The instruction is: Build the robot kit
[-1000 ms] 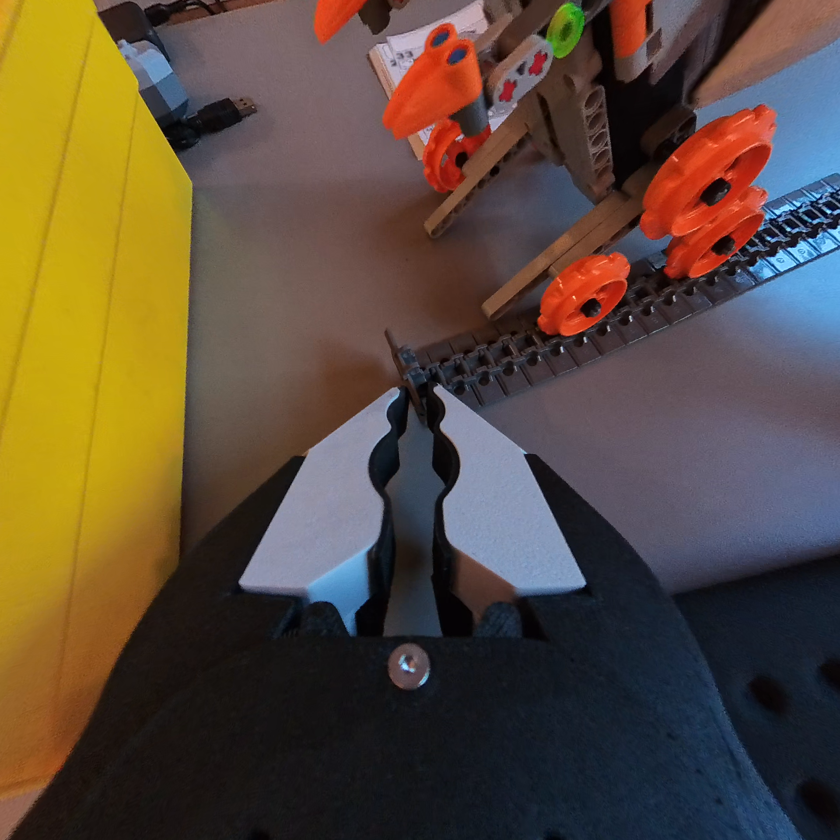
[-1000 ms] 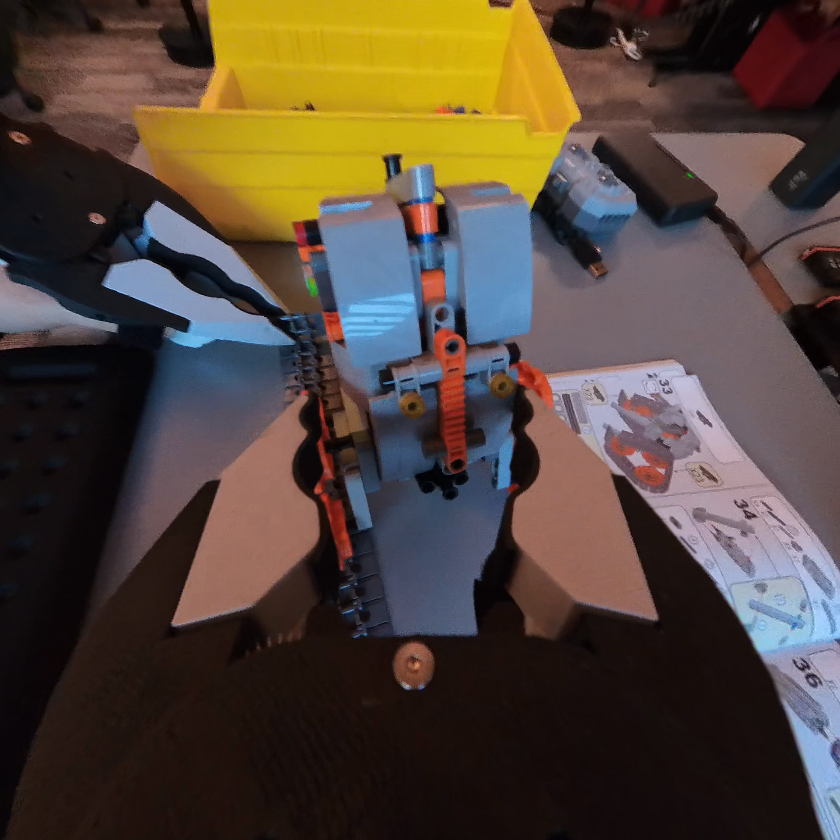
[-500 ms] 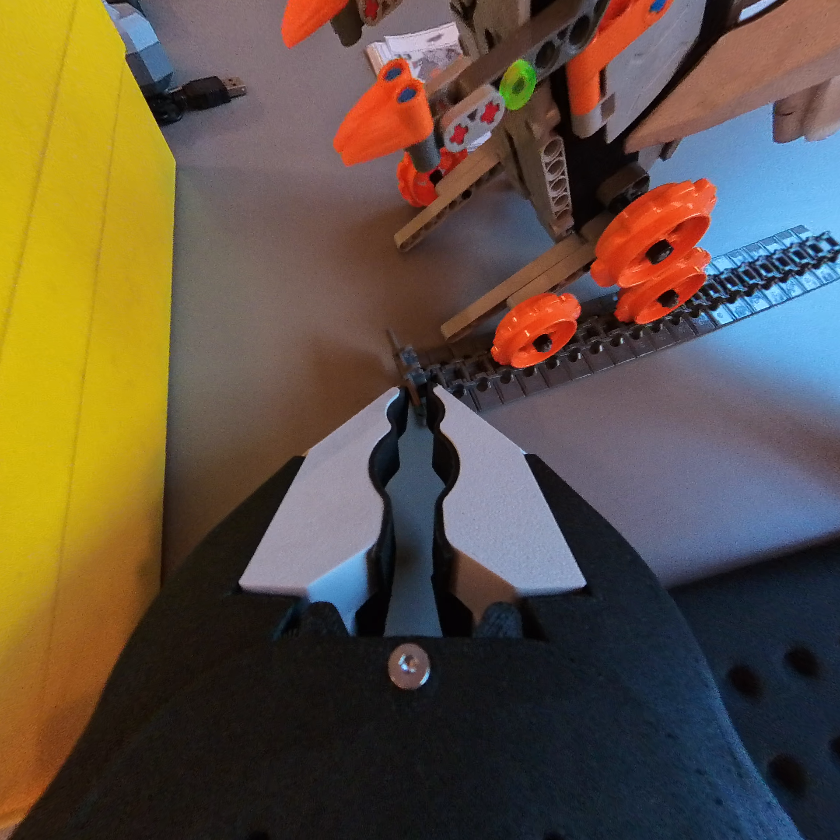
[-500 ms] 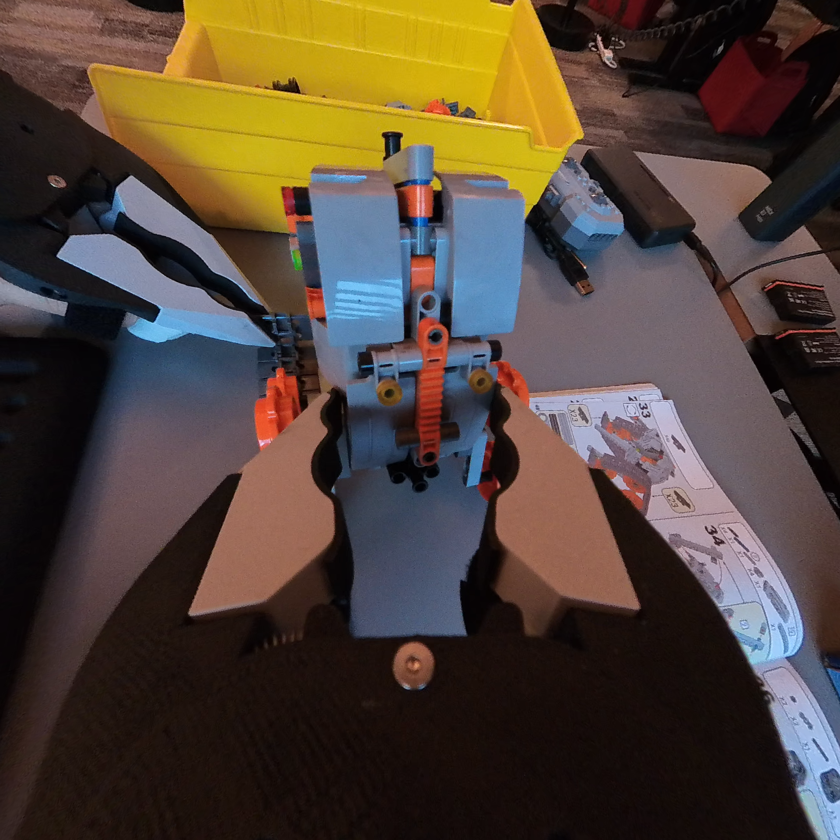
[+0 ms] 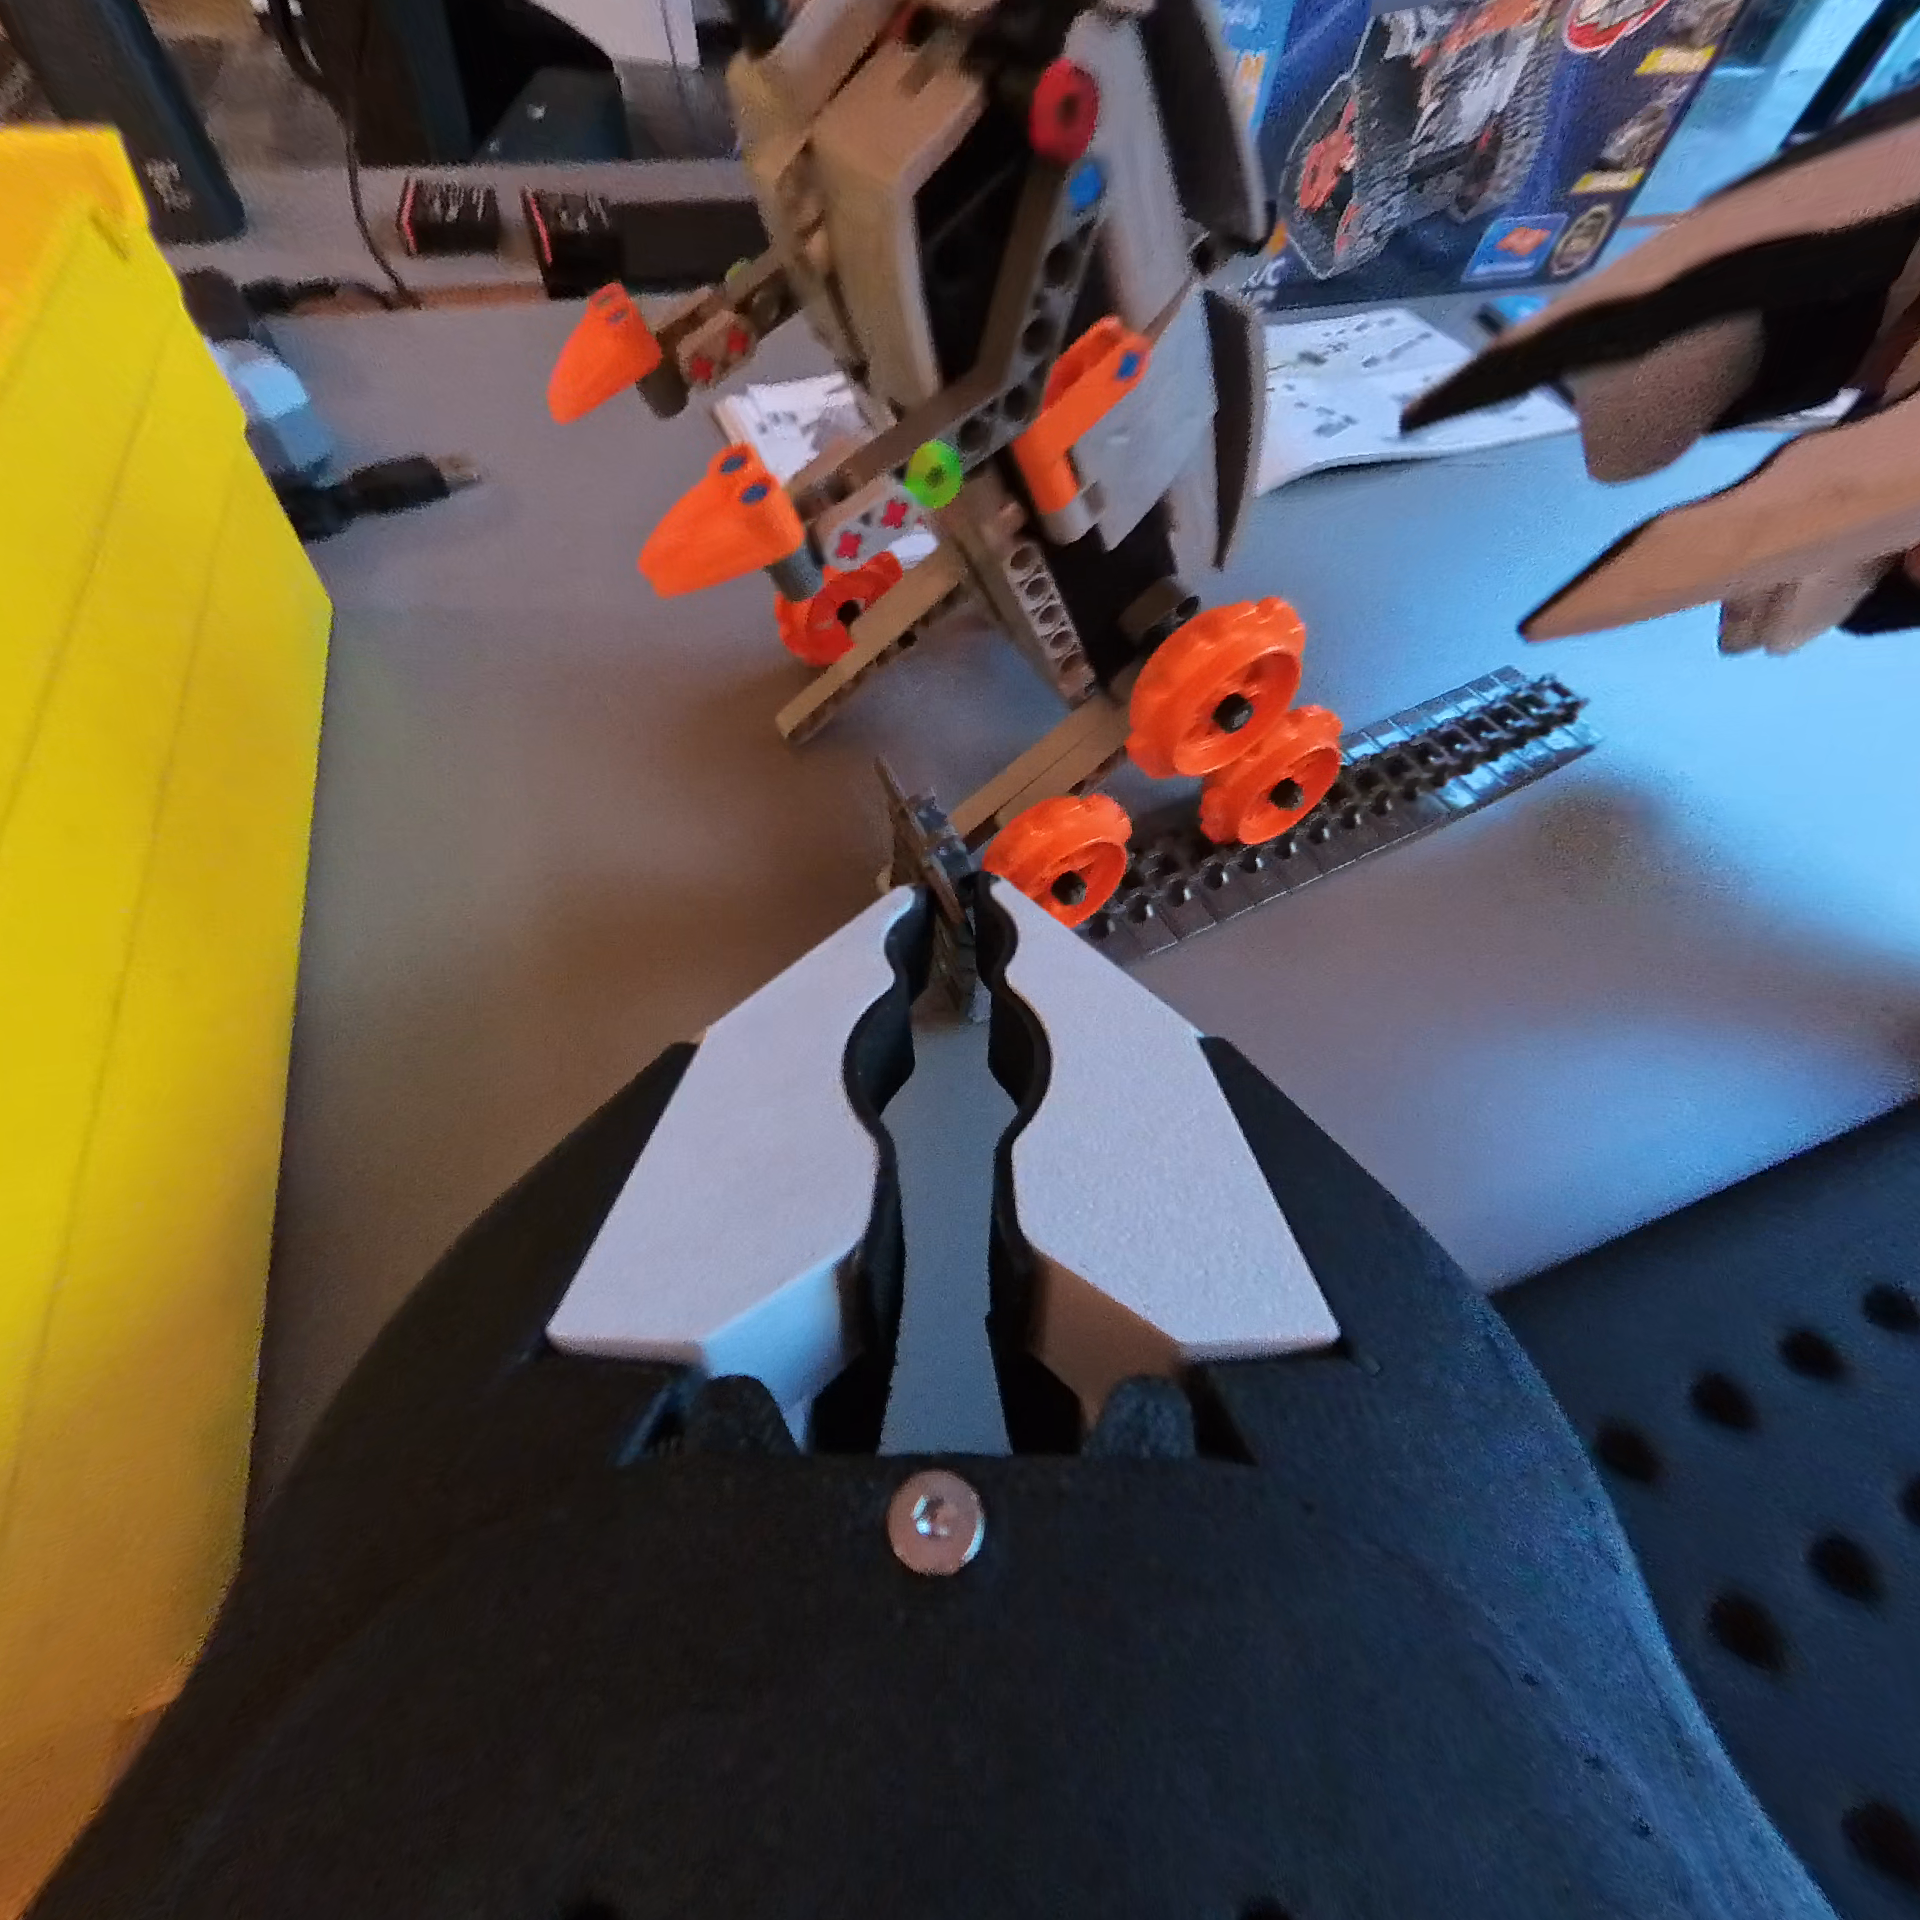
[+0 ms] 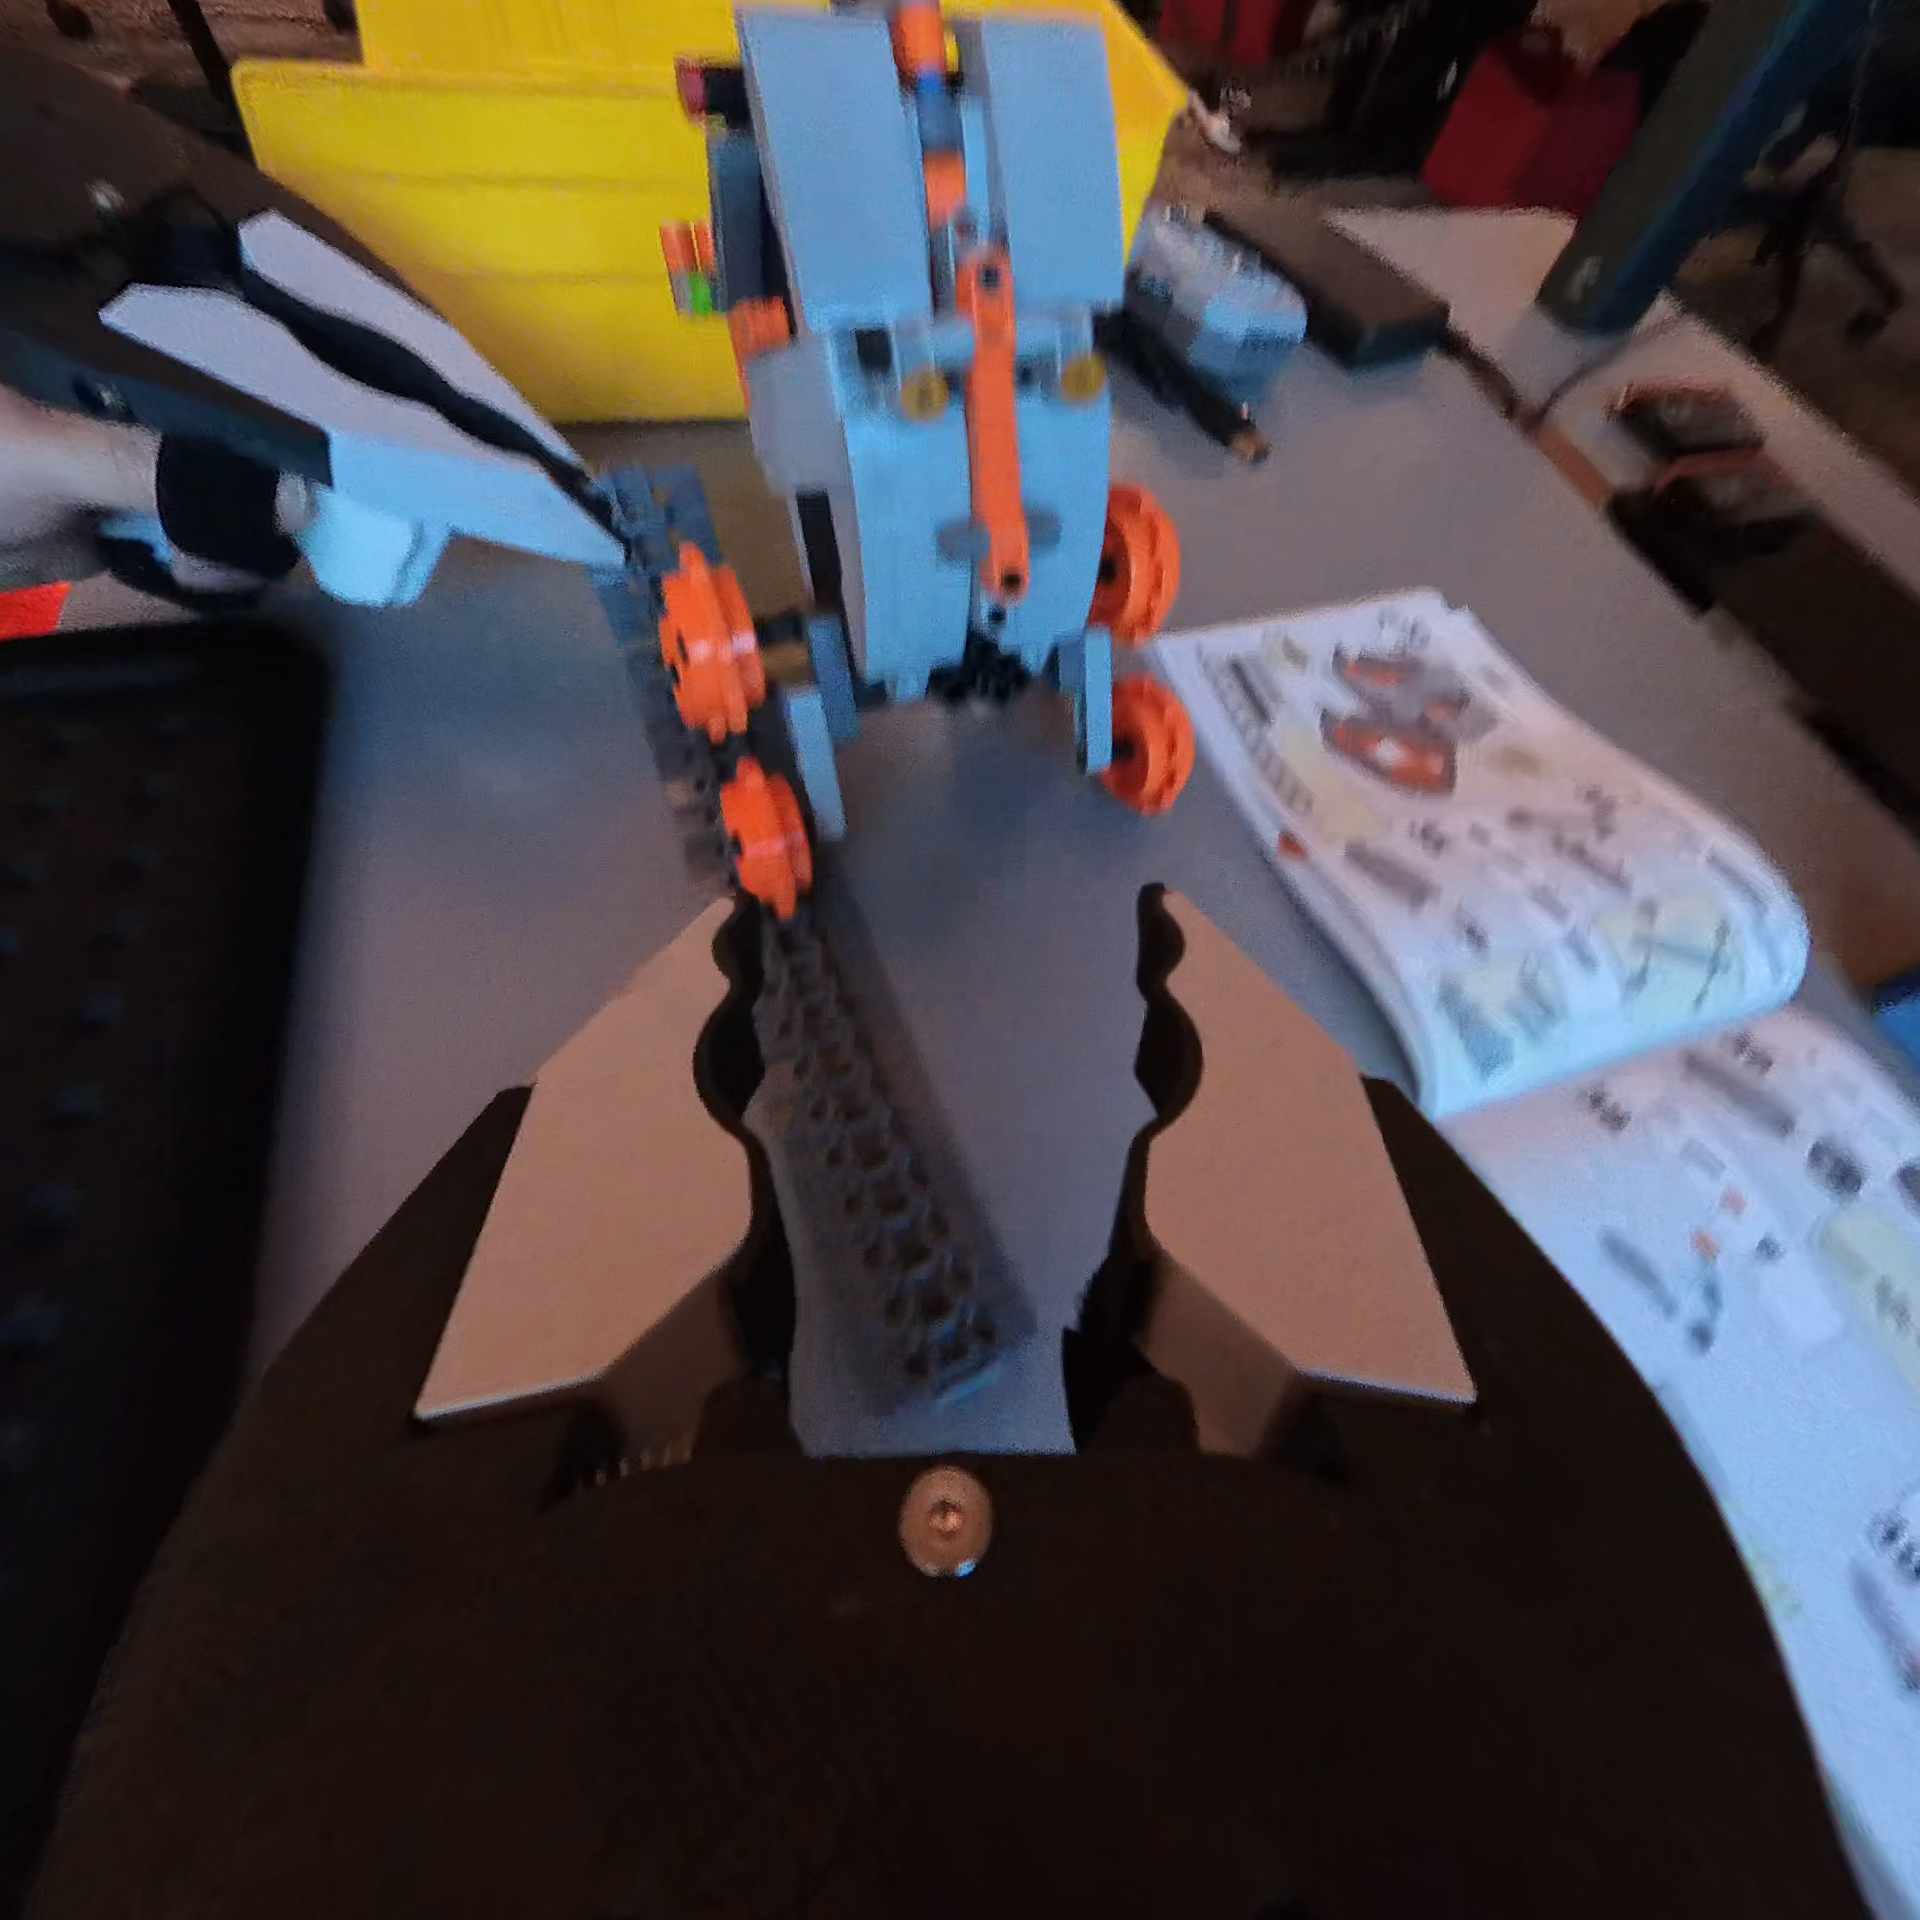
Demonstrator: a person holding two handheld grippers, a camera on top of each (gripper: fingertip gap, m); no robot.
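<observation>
Left wrist view: left gripper (image 5: 954,914) pinched on the near end of the dark tread chain (image 5: 1351,810), which runs under the orange sprockets (image 5: 1216,686) of the upright brick robot (image 5: 987,312); yellow bin (image 5: 125,727) close alongside. Right wrist view alone shows the right gripper (image 6: 940,904) spread wide, empty, short of the robot, open instruction booklet (image 6: 1486,842) beside it; print blurred.

A yellow plastic bin (image 6: 499,208) stands at the far side of the grey desk (image 6: 1403,499), its wall filling the left edge of the left wrist view. An open instruction booklet (image 6: 1475,831) lies on the desk's right part (a second printed sheet (image 6: 1766,1247) lies just beside it, nearer the camera). A printed toy box (image 5: 1455,135) stands farther back. A black perforated mat (image 5: 1766,1507) covers the desk's near corner.
</observation>
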